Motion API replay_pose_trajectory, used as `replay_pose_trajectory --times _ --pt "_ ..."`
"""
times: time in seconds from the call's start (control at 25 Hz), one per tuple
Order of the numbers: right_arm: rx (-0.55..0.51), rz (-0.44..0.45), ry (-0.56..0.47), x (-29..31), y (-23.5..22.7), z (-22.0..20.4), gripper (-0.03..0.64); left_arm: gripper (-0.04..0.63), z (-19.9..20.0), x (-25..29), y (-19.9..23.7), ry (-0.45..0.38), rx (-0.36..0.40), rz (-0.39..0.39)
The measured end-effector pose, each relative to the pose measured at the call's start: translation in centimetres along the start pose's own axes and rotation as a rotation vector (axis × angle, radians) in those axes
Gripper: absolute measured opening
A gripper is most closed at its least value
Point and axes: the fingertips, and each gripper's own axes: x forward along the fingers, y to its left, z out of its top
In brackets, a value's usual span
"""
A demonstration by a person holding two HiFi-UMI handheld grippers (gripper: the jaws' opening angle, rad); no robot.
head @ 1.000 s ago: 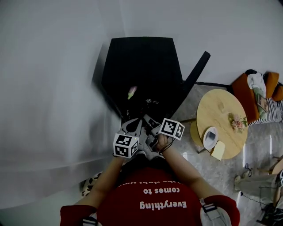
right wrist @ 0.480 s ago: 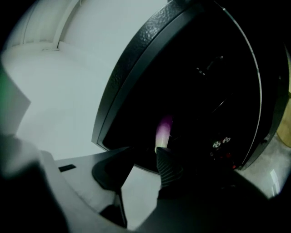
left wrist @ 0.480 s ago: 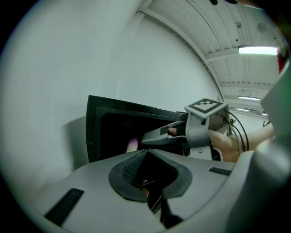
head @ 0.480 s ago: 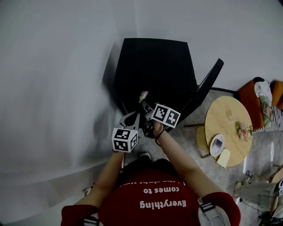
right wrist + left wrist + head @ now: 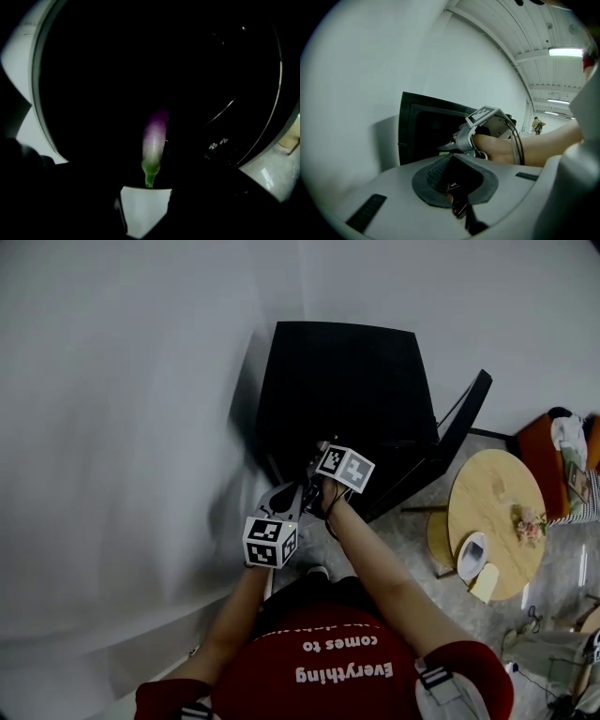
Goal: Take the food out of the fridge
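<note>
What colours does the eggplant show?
The eggplant is purple, paling to a green stem; right gripper view.

The fridge (image 5: 347,381) is looking solid black, and the eggplant (image 5: 153,140) inside is fading from purple through white to a green stem. The shirt (image 5: 281,690) is showing red with white lettering, the marker cubes (image 5: 270,542) black-and-white squares.

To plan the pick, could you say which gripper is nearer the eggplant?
Right. The right gripper, jaws just opened and empty, faces the eggplant inside the fridge; the left gripper sits back outside.
</note>
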Motion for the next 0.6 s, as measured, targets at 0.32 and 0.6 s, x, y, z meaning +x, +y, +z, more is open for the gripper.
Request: replay_pose_trajectory --times 0.32,0.6 --pt "0.176 0.120 0.001 0.7 -0.8 0.0 0.162 0.006 -1.0 -0.7 1.1 0.021 -0.028 0.014" --pt "0.188 0.209 0.016 -0.5 -1.1 -0.6 0.137 0.006 -1.4 -0.8 1.3 0.025 -0.050 0.015"
